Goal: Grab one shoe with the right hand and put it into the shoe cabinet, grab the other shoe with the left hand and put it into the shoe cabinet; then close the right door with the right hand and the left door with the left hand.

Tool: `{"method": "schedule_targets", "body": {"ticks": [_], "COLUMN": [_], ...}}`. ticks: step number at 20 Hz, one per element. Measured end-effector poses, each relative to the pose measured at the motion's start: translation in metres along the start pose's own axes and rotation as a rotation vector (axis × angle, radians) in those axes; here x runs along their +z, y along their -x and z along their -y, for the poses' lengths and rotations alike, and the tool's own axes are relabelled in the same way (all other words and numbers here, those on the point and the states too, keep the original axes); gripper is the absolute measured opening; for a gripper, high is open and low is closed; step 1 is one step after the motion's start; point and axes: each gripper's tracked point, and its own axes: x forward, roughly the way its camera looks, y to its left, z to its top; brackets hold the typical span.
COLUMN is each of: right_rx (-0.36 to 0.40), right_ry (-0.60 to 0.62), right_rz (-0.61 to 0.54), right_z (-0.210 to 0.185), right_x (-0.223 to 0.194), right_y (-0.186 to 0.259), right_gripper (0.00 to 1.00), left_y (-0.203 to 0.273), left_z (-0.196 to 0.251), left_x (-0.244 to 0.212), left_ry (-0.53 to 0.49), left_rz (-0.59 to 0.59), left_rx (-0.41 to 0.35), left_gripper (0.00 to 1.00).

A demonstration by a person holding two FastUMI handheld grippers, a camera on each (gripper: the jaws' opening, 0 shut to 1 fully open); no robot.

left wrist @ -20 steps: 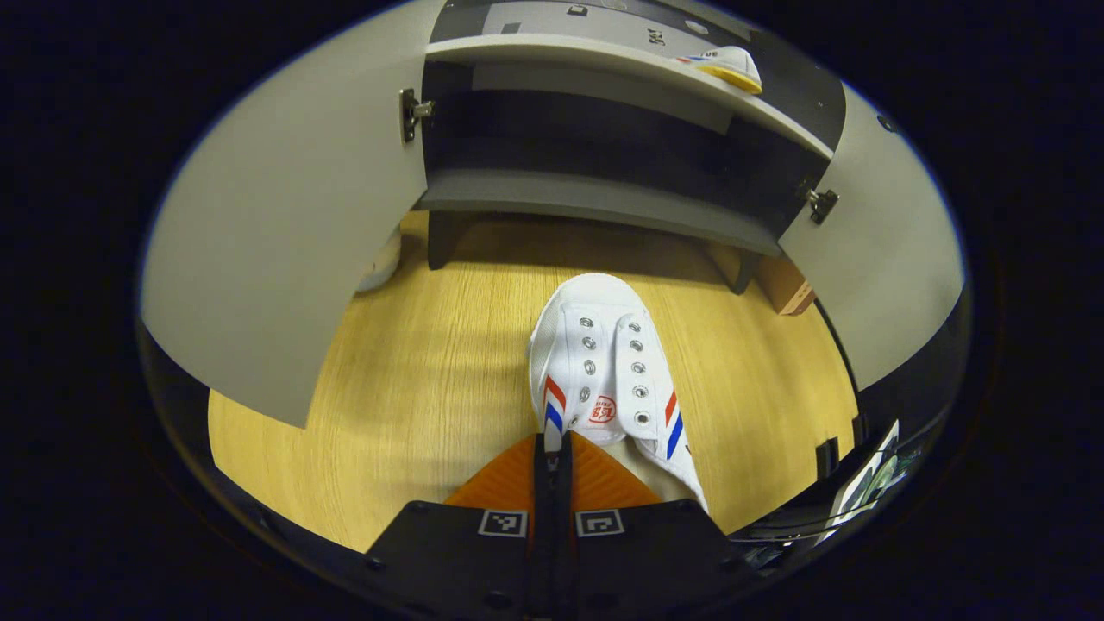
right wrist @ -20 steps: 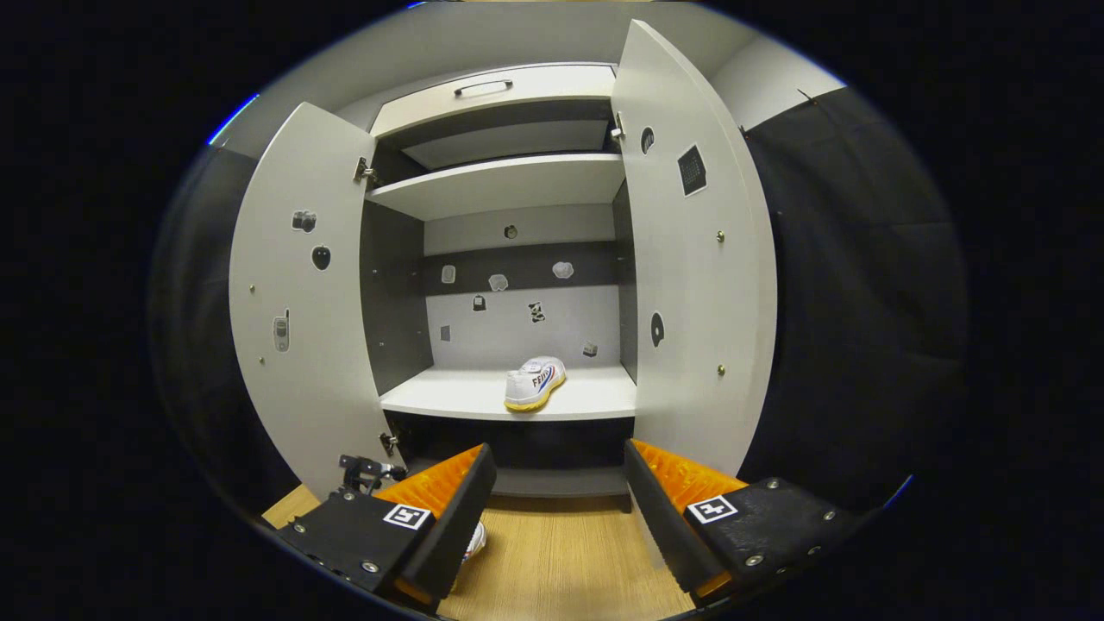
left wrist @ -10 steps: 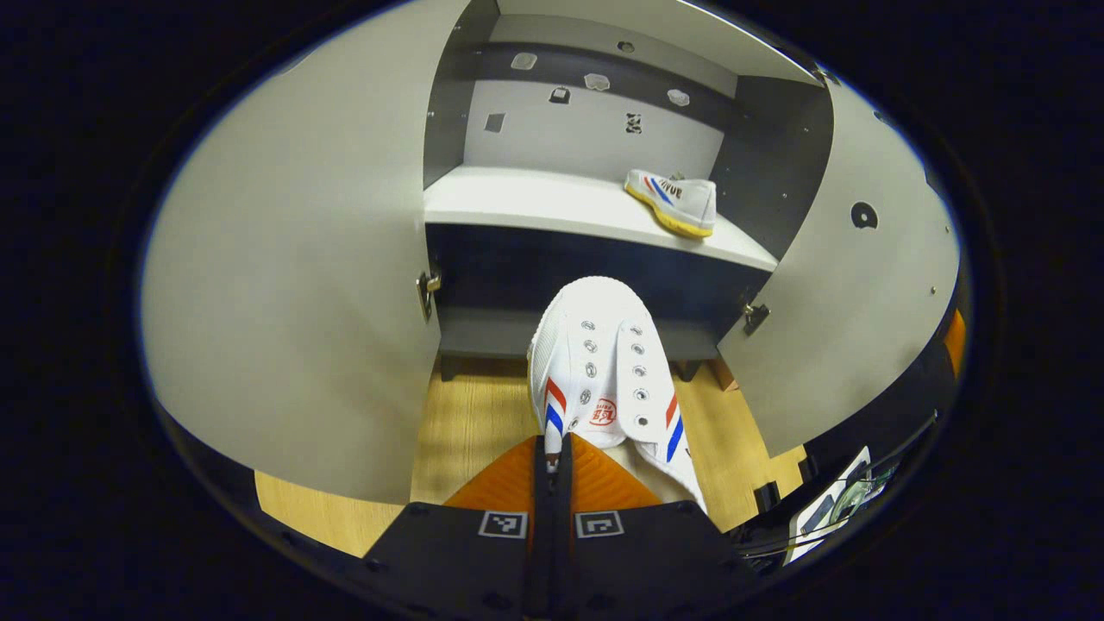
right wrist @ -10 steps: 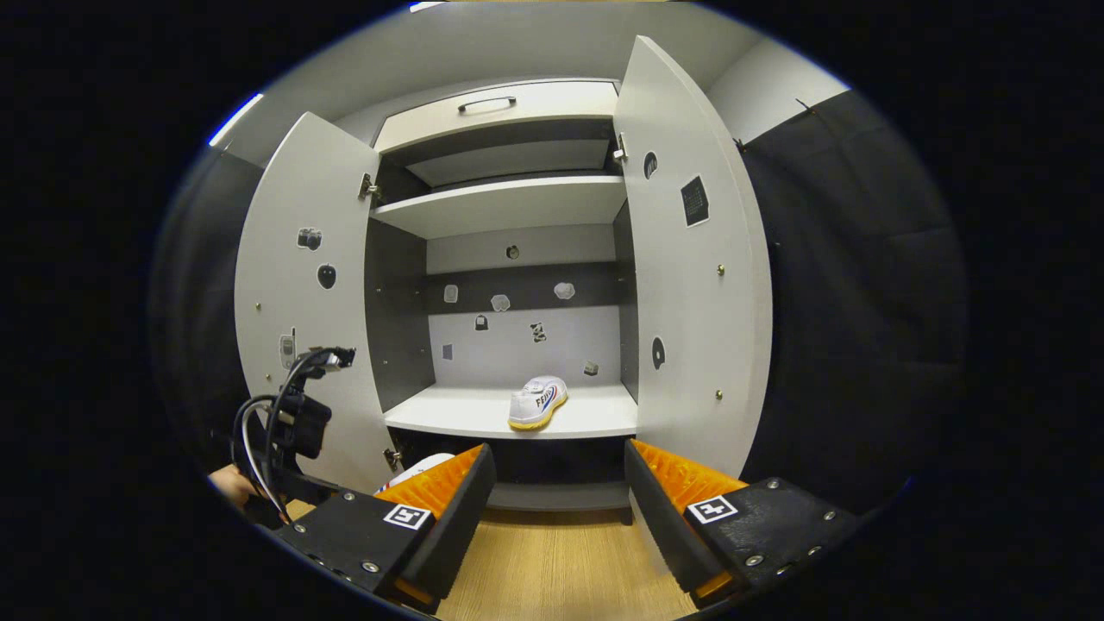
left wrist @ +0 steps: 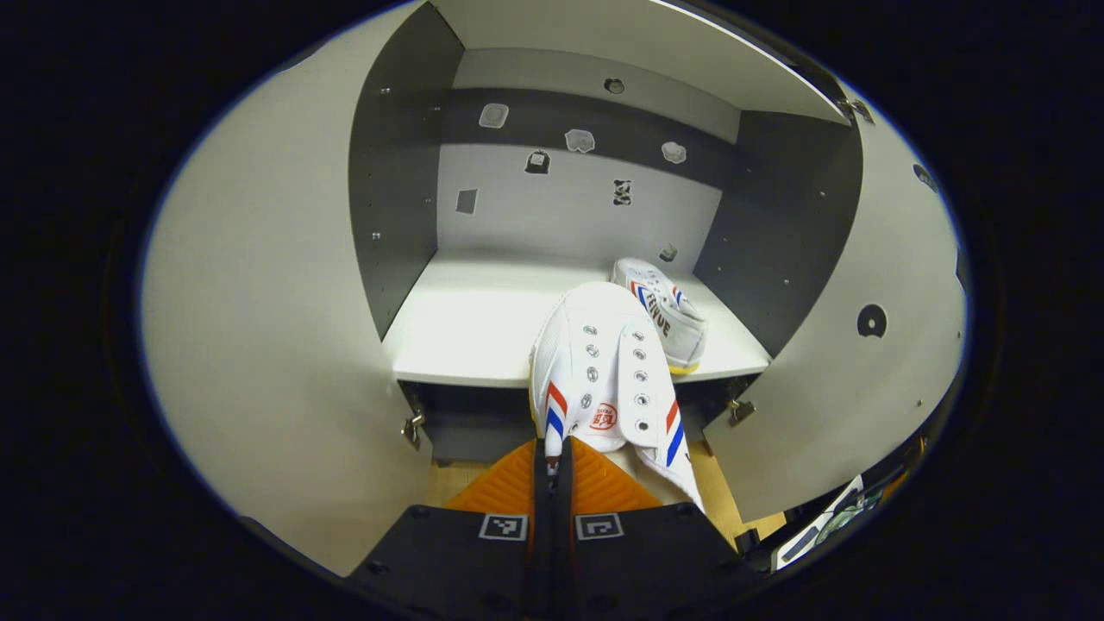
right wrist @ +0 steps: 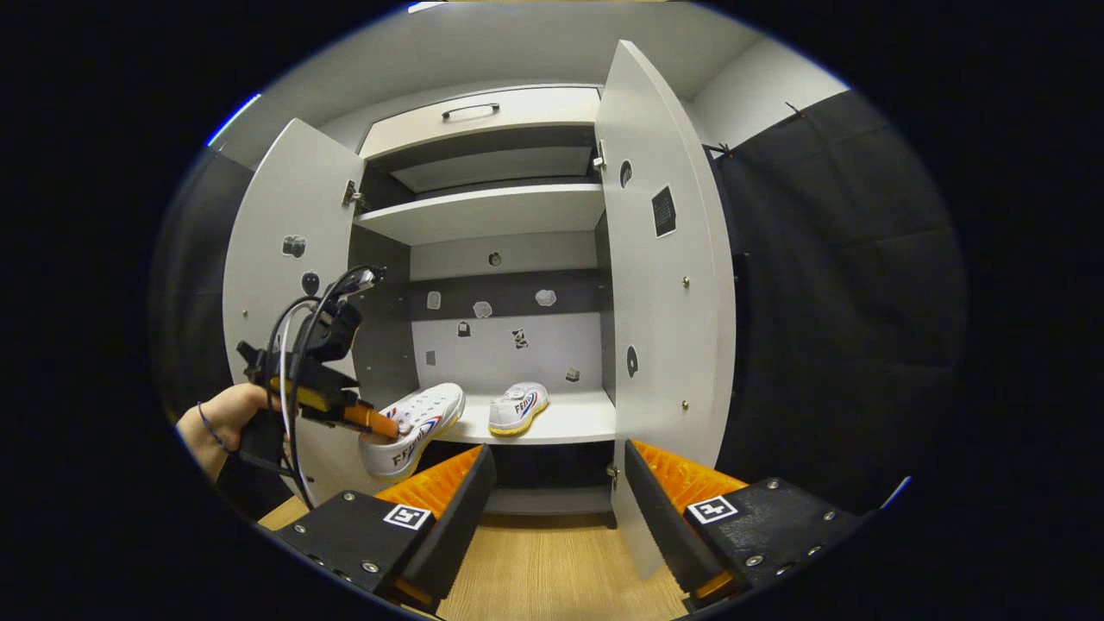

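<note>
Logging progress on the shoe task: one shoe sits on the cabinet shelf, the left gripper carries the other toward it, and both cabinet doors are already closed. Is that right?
Not quite: both doors stand open, the left door and the right door, as the right gripper view shows. The rest holds: one shoe rests on the shelf, and the left gripper is shut on the other shoe, nearing it.

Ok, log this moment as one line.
left gripper: shut on held shoe, toe over shelf edge | right gripper: open, holding nothing | placed shoe: on shelf | doors: both open
</note>
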Motion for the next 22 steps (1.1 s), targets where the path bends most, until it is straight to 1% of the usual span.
{"method": "schedule_targets", "body": {"ticks": [3, 5, 8, 10, 13, 16, 20, 22], "right_rx": [-0.002, -0.001, 0.004, 0.009, 0.016, 0.019, 0.015, 0.016], "right_ry": [0.011, 0.008, 0.003, 0.005, 0.003, 0.0, -0.007, -0.012], "right_rz": [-0.003, -0.007, -0.01, -0.011, -0.026, -0.034, -0.038, -0.041], "right_z": [0.002, 0.002, 0.0, -0.003, -0.006, -0.007, -0.005, -0.006], "right_x": [-0.001, -0.002, -0.002, -0.003, -0.007, -0.009, -0.009, -0.01], "right_y": [-0.003, -0.006, -0.01, -0.014, -0.018, -0.021, -0.028, -0.028], "right_gripper": [0.93, 0.93, 0.93, 0.93, 0.93, 0.93, 0.93, 0.93], "left_y": [-0.036, -0.06, -0.088, -0.106, -0.128, -0.145, -0.152, -0.149], "left_z": [0.004, -0.001, -0.002, -0.005, -0.01, -0.015, -0.014, -0.011], "left_x": [0.034, 0.053, 0.063, 0.069, 0.072, 0.068, 0.063, 0.059], "left_ry": [0.031, 0.01, 0.019, -0.002, -0.025, -0.022, -0.022, -0.001], "left_rz": [-0.009, -0.01, -0.038, -0.046, -0.066, -0.092, -0.113, -0.117], "left_rx": [0.0, 0.023, 0.035, 0.042, 0.075, 0.093, 0.076, 0.062], "left_gripper": [0.06, 0.06, 0.06, 0.06, 0.06, 0.06, 0.06, 0.14]}}
